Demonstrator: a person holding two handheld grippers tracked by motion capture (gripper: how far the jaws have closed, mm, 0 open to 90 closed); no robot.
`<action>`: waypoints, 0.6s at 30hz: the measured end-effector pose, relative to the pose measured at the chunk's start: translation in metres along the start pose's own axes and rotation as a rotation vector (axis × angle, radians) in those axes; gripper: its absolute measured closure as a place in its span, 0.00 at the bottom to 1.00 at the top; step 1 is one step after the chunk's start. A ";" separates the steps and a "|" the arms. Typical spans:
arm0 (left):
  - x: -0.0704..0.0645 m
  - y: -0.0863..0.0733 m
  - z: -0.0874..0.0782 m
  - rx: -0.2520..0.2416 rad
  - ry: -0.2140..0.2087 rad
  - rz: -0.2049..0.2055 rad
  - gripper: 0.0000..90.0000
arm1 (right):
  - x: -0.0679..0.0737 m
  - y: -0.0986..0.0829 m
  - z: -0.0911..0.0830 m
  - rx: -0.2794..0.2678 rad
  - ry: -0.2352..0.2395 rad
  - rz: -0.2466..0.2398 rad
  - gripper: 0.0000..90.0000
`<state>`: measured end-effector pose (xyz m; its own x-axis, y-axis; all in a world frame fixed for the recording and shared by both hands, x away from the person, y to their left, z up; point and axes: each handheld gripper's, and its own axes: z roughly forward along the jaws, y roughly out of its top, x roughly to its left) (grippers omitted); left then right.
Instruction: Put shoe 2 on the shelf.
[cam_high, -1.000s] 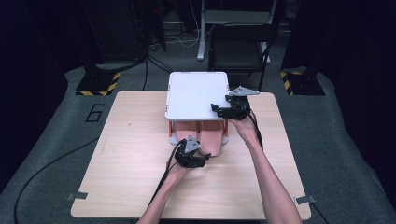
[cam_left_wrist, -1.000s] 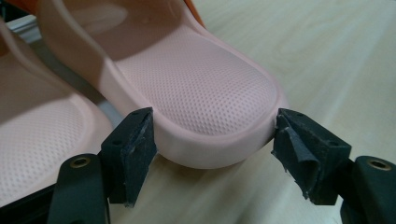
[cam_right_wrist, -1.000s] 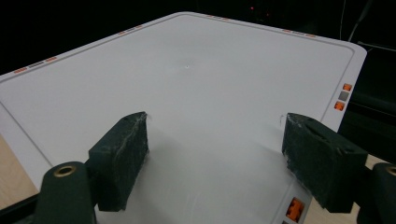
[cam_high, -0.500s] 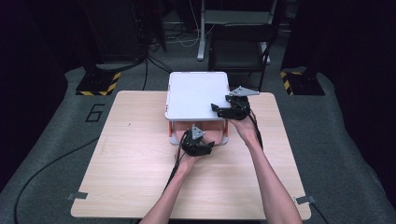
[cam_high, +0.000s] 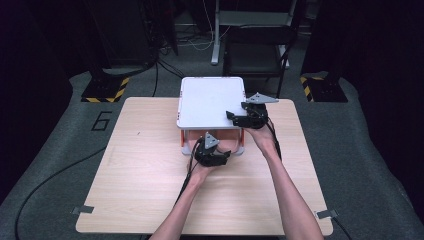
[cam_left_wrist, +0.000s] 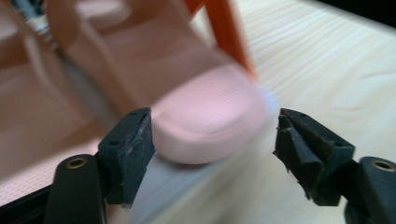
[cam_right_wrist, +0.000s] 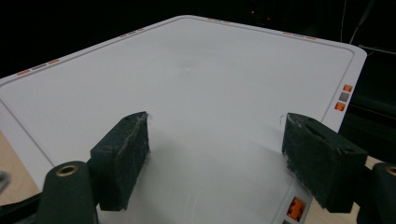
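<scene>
High view: left gripper nearer pink slipper.

One wooden surface fills the middle of the frame. On it, at upper centre, stands one small rack with one white top shelf and orange legs. One pink slipper lies under the shelf. Two tongs are in use: one at centre, one just right of centre. Two yellow-and-black striped blocks sit on the floor, upper left and upper right.
</scene>
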<state>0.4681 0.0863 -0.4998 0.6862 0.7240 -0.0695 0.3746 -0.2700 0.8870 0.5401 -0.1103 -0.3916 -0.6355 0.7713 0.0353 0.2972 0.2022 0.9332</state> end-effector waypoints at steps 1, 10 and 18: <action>0.000 0.001 -0.007 -0.015 -0.009 0.029 0.29 | 0.000 0.000 0.000 0.001 0.001 -0.001 0.25; 0.012 0.000 -0.080 -0.201 -0.052 -0.043 0.15 | 0.005 -0.005 -0.018 -0.088 -0.057 0.039 0.25; 0.040 -0.017 -0.140 -0.204 0.010 -0.003 0.15 | 0.023 -0.026 -0.053 -0.086 -0.115 -0.054 0.20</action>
<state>0.4018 0.2092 -0.4537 0.6790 0.7309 -0.0687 0.2417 -0.1342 0.9610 0.4800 -0.1296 -0.3965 -0.5619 0.8256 -0.0518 0.1996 0.1961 0.9601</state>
